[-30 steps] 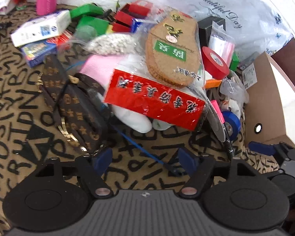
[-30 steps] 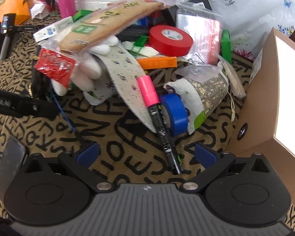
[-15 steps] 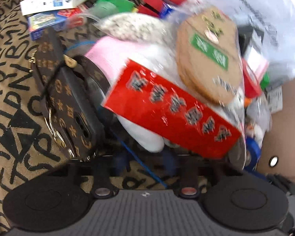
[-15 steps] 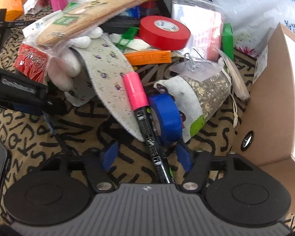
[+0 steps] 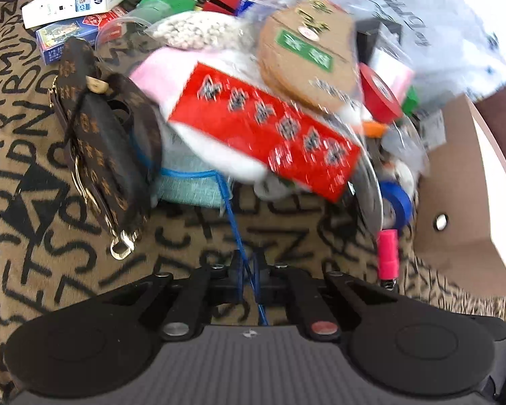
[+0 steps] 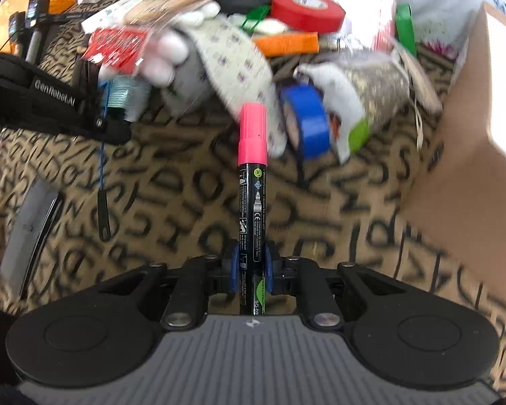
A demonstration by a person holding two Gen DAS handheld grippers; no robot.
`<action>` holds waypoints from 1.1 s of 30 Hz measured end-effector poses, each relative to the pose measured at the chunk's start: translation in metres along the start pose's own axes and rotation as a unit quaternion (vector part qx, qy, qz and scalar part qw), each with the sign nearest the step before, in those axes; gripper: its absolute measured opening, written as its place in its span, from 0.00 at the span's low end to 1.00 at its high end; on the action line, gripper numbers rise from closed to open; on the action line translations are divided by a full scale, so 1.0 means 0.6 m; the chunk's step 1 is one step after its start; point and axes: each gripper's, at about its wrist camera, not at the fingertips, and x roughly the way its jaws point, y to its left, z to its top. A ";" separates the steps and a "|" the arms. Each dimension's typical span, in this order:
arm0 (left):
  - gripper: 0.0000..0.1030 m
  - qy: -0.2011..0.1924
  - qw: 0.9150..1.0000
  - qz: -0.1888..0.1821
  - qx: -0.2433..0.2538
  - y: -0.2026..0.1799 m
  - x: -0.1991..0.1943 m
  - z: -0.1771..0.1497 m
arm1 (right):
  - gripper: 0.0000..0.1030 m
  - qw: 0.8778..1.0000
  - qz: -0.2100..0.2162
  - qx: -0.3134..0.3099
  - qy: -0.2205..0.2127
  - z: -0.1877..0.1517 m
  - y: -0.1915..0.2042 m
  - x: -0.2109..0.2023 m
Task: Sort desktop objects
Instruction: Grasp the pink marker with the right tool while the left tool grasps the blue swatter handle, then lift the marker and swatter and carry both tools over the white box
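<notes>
My left gripper [image 5: 248,270] is shut on a thin blue cord [image 5: 232,216] that runs up to a teal fabric pouch [image 5: 189,185] under the pile. In the right wrist view the same cord [image 6: 101,155] hangs from the left gripper's black body [image 6: 50,101], and a black tag dangles at its end. My right gripper [image 6: 251,263] is closing, its blue pads pressing on a black marker [image 6: 252,182] with a pink cap. The marker stands straight out ahead, clear of the lettered cloth. The marker's pink cap [image 5: 387,253] also shows at the right of the left wrist view.
An open cardboard box [image 6: 455,168] stands at the right. Ahead lies a heap: blue tape roll [image 6: 308,125], red tape roll [image 6: 307,10], a red-labelled insole packet [image 5: 263,128] and a brown monogram wallet [image 5: 97,145]. A dark flat phone [image 6: 27,222] lies at the left.
Both grippers went from open to shut: the left on the blue cord, the right on the marker. The marker now lines up between the pads. The teal pouch has come into sight.
</notes>
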 end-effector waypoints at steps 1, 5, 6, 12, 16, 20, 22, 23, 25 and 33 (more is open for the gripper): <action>0.02 0.003 1.000 0.001 0.003 0.001 -0.003 -0.002 | 0.13 1.000 0.004 -0.003 0.003 -0.008 0.004 -0.003; 0.02 0.008 1.000 0.010 -0.010 0.007 0.011 -0.013 | 0.13 1.000 0.007 -0.012 0.006 -0.025 0.019 -0.008; 0.02 0.006 1.000 0.016 -0.015 0.008 0.018 -0.008 | 0.13 1.000 0.007 -0.015 0.003 -0.024 0.021 -0.010; 0.13 -0.020 0.998 0.042 -0.051 0.020 0.038 0.031 | 0.13 1.000 0.000 -0.023 -0.011 -0.021 0.022 -0.019; 0.14 -0.031 0.997 0.044 -0.063 0.030 0.041 0.042 | 0.13 1.000 -0.004 -0.016 -0.016 -0.020 0.012 -0.021; 0.03 -0.044 0.998 0.020 -0.029 0.016 0.013 0.037 | 0.13 0.999 -0.004 -0.014 -0.036 -0.019 0.009 -0.033; 0.02 -0.057 0.998 0.010 -0.005 0.006 -0.010 0.031 | 0.13 0.999 -0.004 -0.011 -0.051 -0.019 0.008 -0.044; 0.02 -0.063 0.998 0.006 0.006 0.002 -0.019 0.028 | 0.13 0.998 -0.003 -0.009 -0.056 -0.018 0.007 -0.049; 0.02 -0.073 0.997 0.000 0.019 -0.007 -0.041 0.022 | 0.13 0.998 -0.003 -0.006 -0.070 -0.017 0.005 -0.061; 0.02 -0.127 0.989 -0.018 0.070 -0.056 -0.125 -0.006 | 0.13 0.991 -0.010 0.013 -0.133 -0.011 -0.009 -0.113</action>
